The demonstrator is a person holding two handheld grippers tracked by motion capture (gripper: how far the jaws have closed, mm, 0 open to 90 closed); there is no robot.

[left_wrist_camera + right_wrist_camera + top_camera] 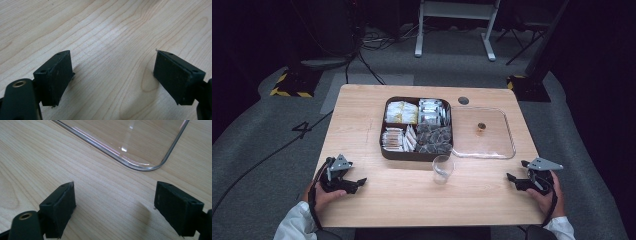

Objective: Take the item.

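Note:
A dark compartment box (384, 151) full of wrapped sachets sits at the middle of the wooden table. Its clear lid (510, 145) lies flat to its right, and one rounded corner of that lid (160, 165) shows in the right gripper view. A small clear cup (442, 169) stands just in front of the box. My left gripper (357, 183) rests on the table near the front left corner, open, with bare wood between its pads (58, 77). At the front right, my right gripper (511, 178) is open too, nothing between its pads (60, 207).
A round grommet hole (463, 100) is in the table behind the lid. A small brown knob (481, 127) sits on the lid's middle. Beyond the table lie cables, yellow-black striped bases (292, 85) and a white stand's legs (452, 30).

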